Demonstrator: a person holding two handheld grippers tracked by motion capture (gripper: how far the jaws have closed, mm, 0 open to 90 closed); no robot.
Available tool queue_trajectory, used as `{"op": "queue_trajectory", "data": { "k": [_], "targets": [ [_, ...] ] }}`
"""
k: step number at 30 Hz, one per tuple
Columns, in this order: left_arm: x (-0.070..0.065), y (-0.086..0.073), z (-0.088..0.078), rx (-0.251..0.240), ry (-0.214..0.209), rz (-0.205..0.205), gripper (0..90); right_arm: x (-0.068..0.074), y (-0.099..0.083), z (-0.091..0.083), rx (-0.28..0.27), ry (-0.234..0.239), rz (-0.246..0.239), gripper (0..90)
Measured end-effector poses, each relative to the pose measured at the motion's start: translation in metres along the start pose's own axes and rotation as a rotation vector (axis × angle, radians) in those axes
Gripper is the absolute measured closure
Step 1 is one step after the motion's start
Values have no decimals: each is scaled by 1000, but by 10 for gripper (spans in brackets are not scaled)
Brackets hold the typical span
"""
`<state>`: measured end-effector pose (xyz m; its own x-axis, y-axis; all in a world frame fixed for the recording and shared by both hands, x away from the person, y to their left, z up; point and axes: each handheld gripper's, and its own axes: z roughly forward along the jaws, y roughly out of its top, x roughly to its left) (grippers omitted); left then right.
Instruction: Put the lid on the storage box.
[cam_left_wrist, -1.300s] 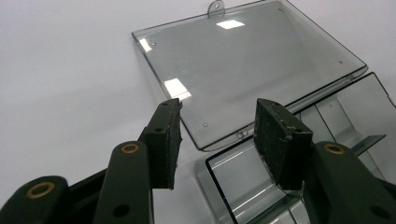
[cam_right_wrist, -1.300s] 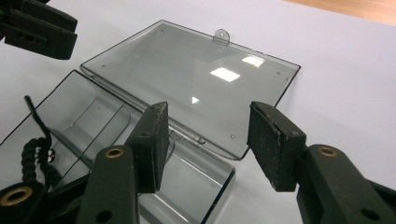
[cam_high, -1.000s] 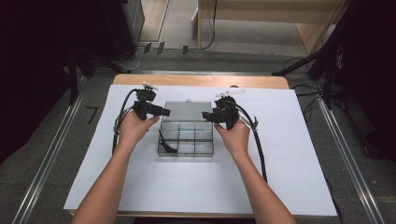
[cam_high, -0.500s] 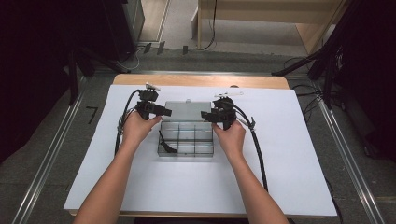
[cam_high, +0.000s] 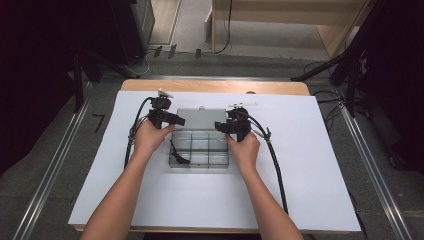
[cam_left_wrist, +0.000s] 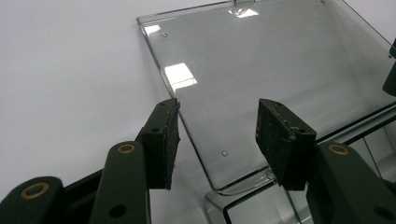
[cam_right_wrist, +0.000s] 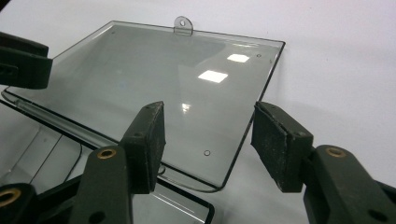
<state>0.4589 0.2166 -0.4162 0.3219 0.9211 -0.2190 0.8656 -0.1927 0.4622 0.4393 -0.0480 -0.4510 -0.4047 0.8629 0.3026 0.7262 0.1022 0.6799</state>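
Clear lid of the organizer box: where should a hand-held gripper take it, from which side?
Probably at the lid's side edges, near the hinge corners. It lies open and flat on the table behind the box, so only its thin rim offers a hold. Left gripper and right gripper each straddle a corner, jaws open.

Compartment box at the middle of the tabletop, lid laid back.
The compartment box lies centred; its open lid rests flat at 12 o'clock. The left gripper hangs at the lid's 9 o'clock edge, the right gripper at 3 o'clock.
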Motion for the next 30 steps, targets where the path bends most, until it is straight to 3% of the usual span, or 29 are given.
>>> {"op": "queue_trajectory", "data": {
  "k": [10,16,24,27,30],
  "targets": [
    [1,0,4,3,-15,-19,485,-2,-3,7,-24,16,63,388],
    [2,1,6,5,-22,-25,462,-5,-4,12,-17,54,104,320],
    [3,1,7,6,-28,-45,442,-6,-5,13,-11,73,137,304],
    [3,1,8,10,-36,-49,431,-8,-5,16,3,114,167,298],
    [4,1,8,9,-37,-49,427,-5,-5,17,5,108,169,285]
  ]
}}
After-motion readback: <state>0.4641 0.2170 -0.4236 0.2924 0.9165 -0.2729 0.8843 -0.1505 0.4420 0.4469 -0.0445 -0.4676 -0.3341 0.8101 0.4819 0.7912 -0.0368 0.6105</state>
